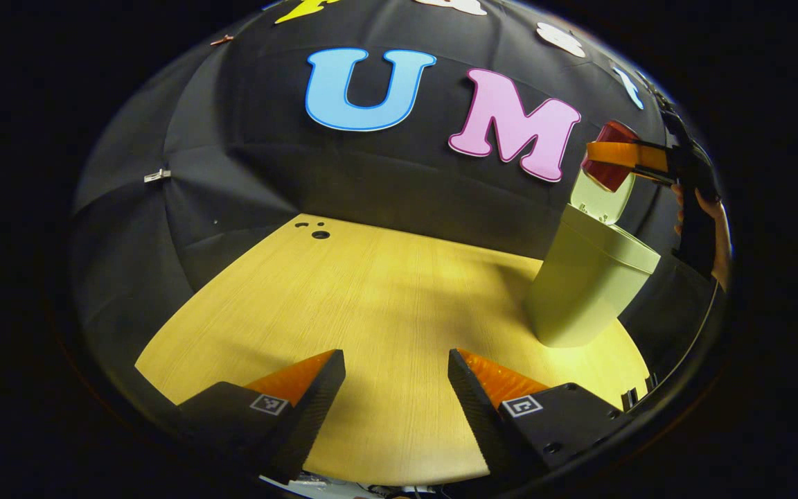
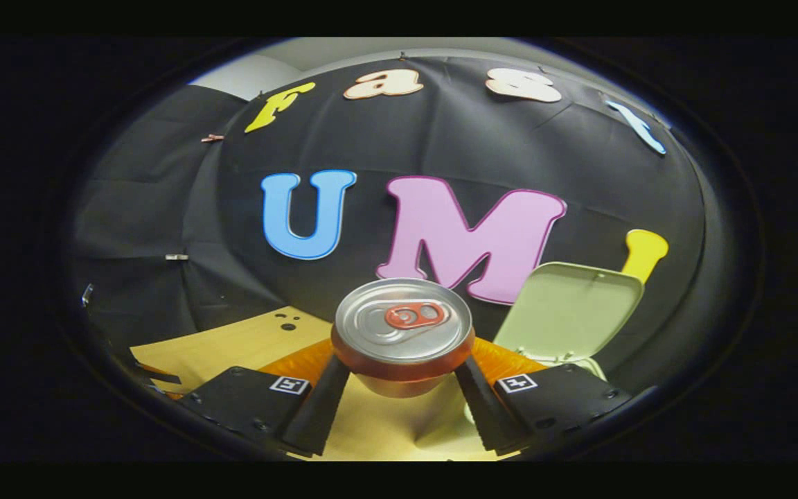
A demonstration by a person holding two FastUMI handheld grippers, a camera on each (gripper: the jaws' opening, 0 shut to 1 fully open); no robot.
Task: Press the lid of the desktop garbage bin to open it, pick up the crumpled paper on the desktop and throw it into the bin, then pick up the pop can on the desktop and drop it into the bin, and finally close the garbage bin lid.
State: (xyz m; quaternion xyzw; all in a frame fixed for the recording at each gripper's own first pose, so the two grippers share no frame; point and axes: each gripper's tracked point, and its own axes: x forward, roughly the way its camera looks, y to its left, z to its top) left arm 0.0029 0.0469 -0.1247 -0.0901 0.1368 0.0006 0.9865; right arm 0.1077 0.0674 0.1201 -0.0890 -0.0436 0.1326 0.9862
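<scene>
My right gripper (image 2: 402,378) pinches the pop can (image 2: 402,333) by its thin, slick, dentable sides beside the lid (image 2: 569,312), lower centre; left gripper (image 1: 397,388) spread over the table (image 1: 371,298).

The left gripper (image 1: 396,388) is open above the table (image 1: 371,298). Past its right finger stands the bin (image 1: 589,284), lid up.

Desk (image 1: 385,305): light yellow wood grain, dark holes near the far edge. Garbage bin (image 1: 589,284): pale green body, lid (image 2: 569,312) the same pale green. Pop can (image 2: 402,333): red body, silver top, red pull tab. Both gripper bodies: black, each with small black-and-white square markers. Booth wall: black cloth.
</scene>
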